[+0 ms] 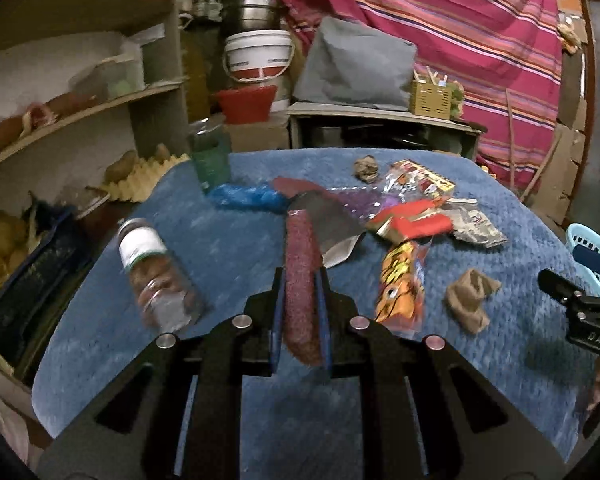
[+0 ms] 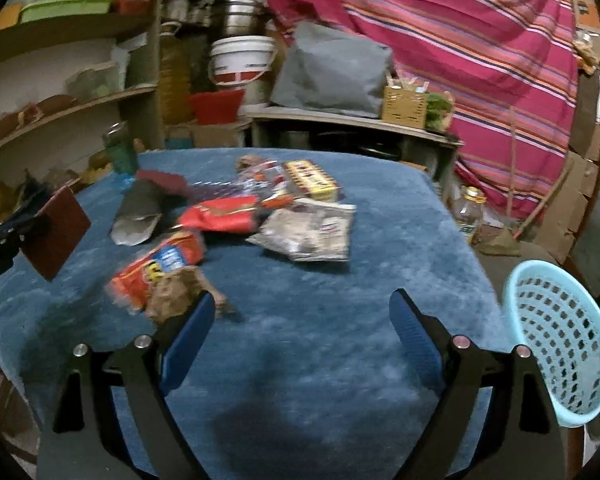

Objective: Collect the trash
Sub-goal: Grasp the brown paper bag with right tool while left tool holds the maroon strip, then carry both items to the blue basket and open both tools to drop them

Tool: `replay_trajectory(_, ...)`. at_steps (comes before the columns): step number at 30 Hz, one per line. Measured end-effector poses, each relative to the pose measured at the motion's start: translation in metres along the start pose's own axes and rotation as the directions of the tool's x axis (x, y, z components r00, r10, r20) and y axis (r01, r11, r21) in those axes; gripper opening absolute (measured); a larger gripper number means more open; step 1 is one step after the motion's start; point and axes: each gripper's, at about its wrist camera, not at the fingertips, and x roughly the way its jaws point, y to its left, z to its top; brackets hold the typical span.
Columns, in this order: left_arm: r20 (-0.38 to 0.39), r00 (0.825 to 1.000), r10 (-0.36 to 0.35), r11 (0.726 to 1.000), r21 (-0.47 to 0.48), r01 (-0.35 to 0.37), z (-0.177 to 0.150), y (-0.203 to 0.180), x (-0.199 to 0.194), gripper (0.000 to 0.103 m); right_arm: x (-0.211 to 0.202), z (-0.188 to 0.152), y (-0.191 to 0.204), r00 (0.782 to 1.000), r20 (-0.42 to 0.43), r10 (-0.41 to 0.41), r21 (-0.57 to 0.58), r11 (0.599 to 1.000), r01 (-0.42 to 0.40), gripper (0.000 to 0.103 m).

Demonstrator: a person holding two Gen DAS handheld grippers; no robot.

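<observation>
My left gripper (image 1: pixel 300 280) is shut on a flat maroon piece (image 1: pixel 298 248), seen edge-on between the blue pads and lifted off the blue fluffy cloth (image 1: pixel 228 240). The right wrist view shows that piece (image 2: pixel 56 232) hanging at the far left. Trash lies in a heap beyond it: an orange snack packet (image 1: pixel 400 284), a red wrapper (image 1: pixel 412 224), a silver wrapper (image 2: pixel 312 232), a grey pouch (image 2: pixel 140 212) and crumpled brown paper (image 2: pixel 176 292). My right gripper (image 2: pixel 302 300) is open and empty over the bare cloth, its left finger beside the brown paper.
A light blue perforated basket (image 2: pixel 560 344) stands at the cloth's right edge. A clear plastic bottle (image 1: pixel 156 276) lies on its side at the left, with a blue plastic bag (image 1: pixel 248 196) and a green cup (image 1: pixel 210 156) behind. Shelves stand left, a striped curtain behind.
</observation>
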Motion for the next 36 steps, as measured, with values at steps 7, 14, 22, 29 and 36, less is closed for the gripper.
replay_trajectory(7,-0.012,1.000,0.008,0.999,-0.044,-0.009,-0.017,0.017,-0.004,0.014,0.012,-0.005,0.045,0.998,-0.032,0.056,-0.083,0.995,-0.058,0.095)
replay_trajectory(14,-0.015,1.000,0.016,0.999,-0.038,-0.017,-0.022,0.017,-0.007,0.014,0.036,-0.009,0.069,0.995,-0.093,0.043,-0.128,0.990,-0.055,0.095)
replay_trajectory(22,-0.026,0.999,0.025,0.999,-0.034,-0.026,-0.023,0.012,-0.004,0.014,0.052,0.002,0.067,0.992,-0.121,0.038,-0.132,0.990,-0.054,0.077)
replay_trajectory(29,-0.030,0.999,0.040,0.999,-0.035,-0.041,-0.021,0.009,-0.005,0.014,0.051,0.005,0.064,0.983,-0.130,0.129,-0.128,0.981,-0.146,0.043)
replay_trajectory(36,-0.020,0.999,0.038,0.999,-0.014,-0.038,-0.015,-0.004,-0.009,0.014,0.028,0.007,0.028,0.989,-0.068,0.128,-0.073,0.988,-0.133,0.037)
